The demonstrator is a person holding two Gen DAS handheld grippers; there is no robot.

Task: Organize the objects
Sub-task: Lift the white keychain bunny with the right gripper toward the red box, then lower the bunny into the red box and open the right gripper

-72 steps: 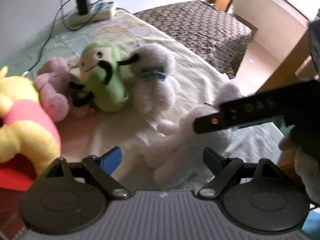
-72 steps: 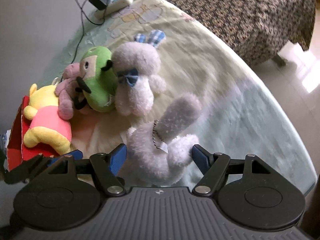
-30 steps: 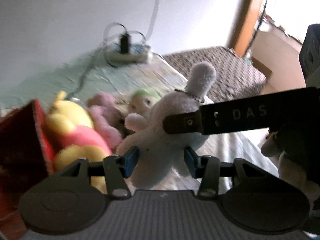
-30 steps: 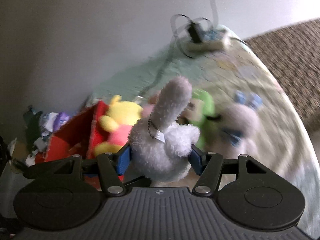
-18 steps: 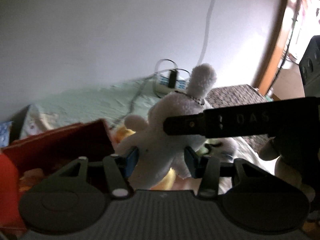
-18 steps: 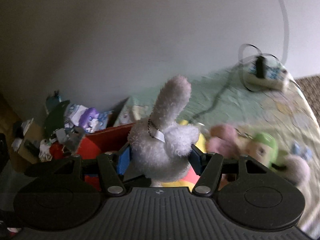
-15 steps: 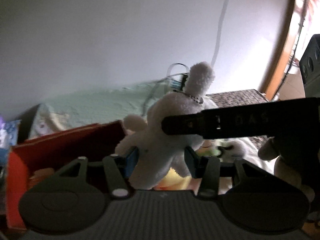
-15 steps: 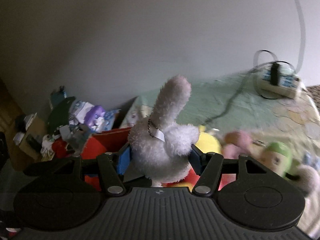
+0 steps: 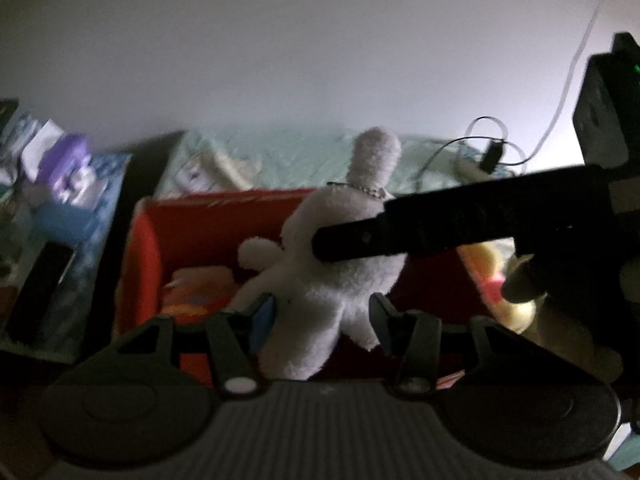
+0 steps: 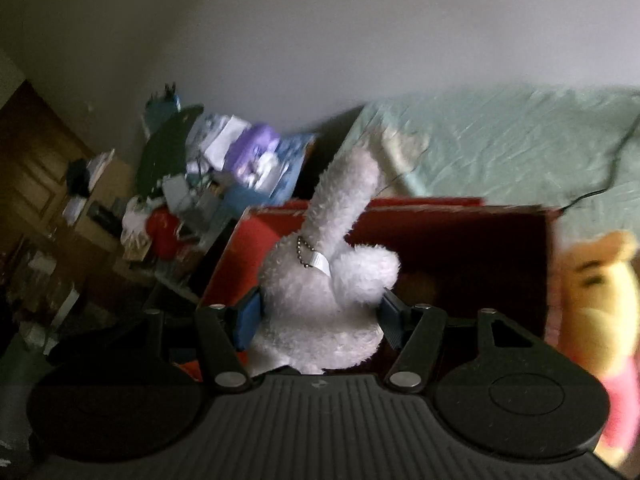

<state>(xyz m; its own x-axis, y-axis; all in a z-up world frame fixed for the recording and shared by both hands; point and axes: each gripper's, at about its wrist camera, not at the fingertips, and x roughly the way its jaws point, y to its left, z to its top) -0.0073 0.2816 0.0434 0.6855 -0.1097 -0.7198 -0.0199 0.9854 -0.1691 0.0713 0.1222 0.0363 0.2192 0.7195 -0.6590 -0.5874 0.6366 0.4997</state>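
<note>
Both grippers are clamped on the white bunny [image 10: 320, 300] right now: the right gripper [image 10: 318, 320] squeezes its body, the left gripper [image 9: 320, 316] pinches its lower end, ear pointing to about 12 o'clock. It hangs over the red box [image 9: 148, 248], which already has something orange inside, with a yellow bear [image 10: 600, 300] out at 3 o'clock, so this looks like the carry-to-box step. Next move is probably lowering it past the rim and opening both sets of jaws together so it drops in clean.

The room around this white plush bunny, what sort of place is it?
Probably a bedroom: a pale green bedsheet against a plain wall, a red cardboard toy box, and a cluttered side shelf.
</note>
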